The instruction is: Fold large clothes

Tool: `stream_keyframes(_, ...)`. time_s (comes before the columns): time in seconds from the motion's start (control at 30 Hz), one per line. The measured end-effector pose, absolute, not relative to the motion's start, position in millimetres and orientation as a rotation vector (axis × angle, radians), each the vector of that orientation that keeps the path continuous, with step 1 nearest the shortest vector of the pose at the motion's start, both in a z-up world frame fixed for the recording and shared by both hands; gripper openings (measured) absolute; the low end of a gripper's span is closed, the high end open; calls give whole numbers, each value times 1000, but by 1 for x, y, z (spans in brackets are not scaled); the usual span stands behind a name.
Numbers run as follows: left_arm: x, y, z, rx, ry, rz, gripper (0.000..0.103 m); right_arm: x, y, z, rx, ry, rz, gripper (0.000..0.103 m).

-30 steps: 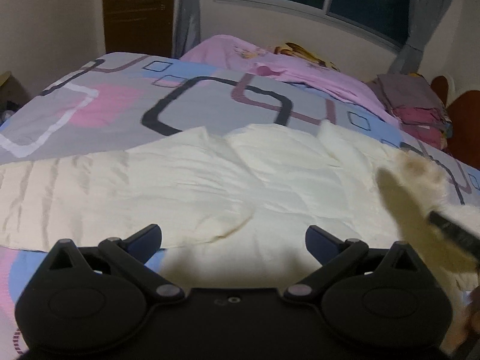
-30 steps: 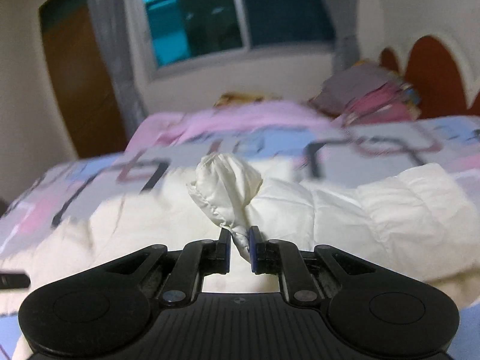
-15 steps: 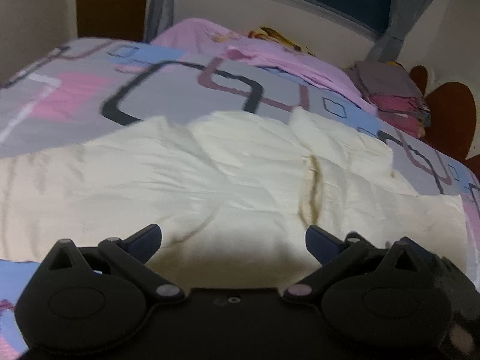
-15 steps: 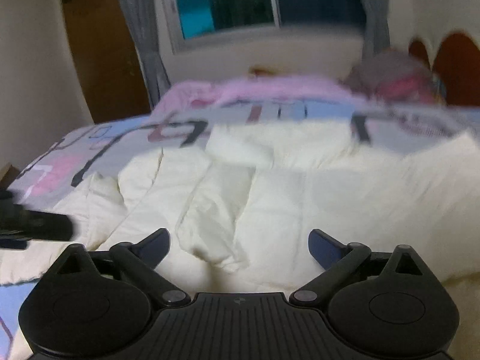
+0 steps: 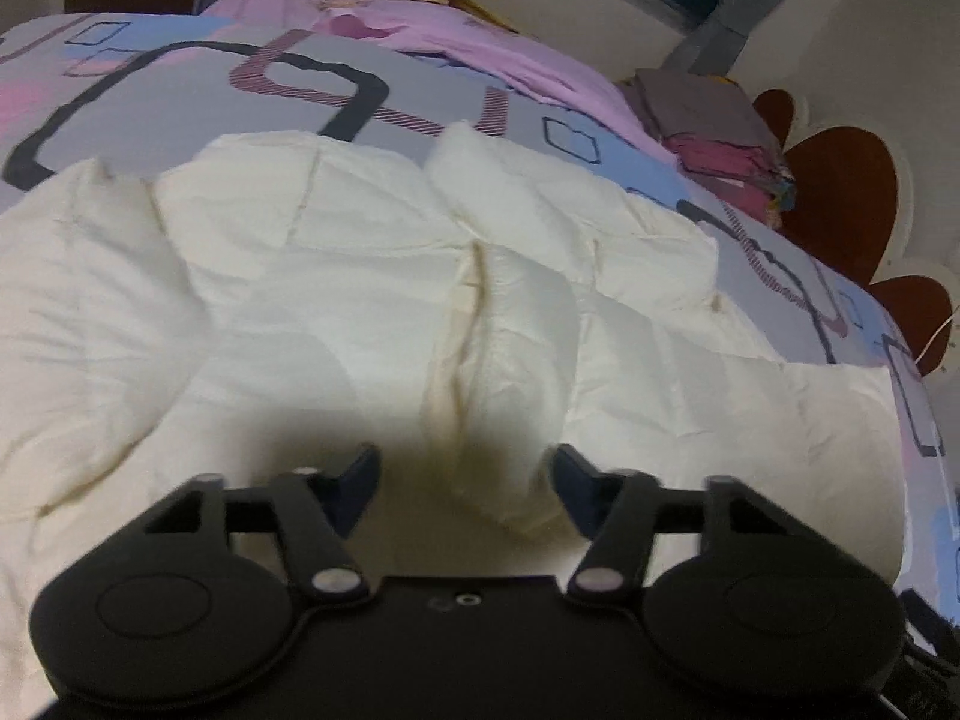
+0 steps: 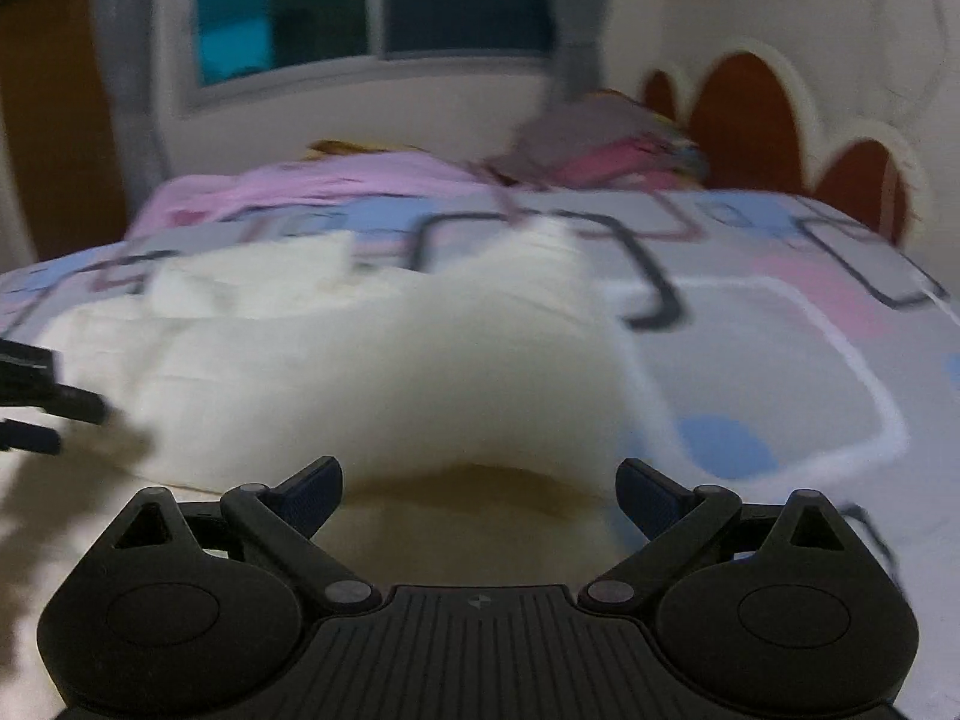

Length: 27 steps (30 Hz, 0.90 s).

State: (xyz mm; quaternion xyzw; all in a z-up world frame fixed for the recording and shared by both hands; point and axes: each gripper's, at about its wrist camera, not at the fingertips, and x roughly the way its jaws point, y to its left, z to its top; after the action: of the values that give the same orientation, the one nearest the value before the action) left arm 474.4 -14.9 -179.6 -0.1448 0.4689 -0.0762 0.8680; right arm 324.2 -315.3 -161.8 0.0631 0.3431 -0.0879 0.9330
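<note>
Cream quilted garment (image 5: 372, 276) lying rumpled on bed (image 5: 420, 96), left hand-held gripper (image 5: 465, 477) and right hand-held gripper (image 6: 479, 489) both spread, gripping nothing.

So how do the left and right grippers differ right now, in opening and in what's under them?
The left gripper is part-open, its gap narrower than the right gripper's, which is spread wide. The left gripper's fingers straddle a raised crease of the cream quilted garment; the right gripper sits at the garment's folded end, beside the bare patterned bedspread. Neither holds anything.

one cream quilt (image 5: 336, 276), one patterned bedspread (image 5: 180, 78), one pink blanket (image 5: 420, 30), one folded stack (image 5: 714, 120), two grippers: left gripper (image 5: 465, 474), right gripper (image 6: 480, 486).
</note>
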Motion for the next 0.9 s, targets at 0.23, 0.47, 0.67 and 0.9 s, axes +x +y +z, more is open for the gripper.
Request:
stream_keyframes(0.23,466,-15,-173,-307,913,-214,14,330,-349,-183,171,778,-217,74)
stream_keyframes(0.47,452,6,-136,-350,824,-212,10,345,-351,-195,187,797,-182,51)
stream_keyframes(0.67,439,35,-139,-341,837,-128,10,349,-349,-194,219,789,-160,25)
stream_keyframes(0.9,441,37,-187,-286,939,-51,9,346,-365,-202,296,841,-216,22)
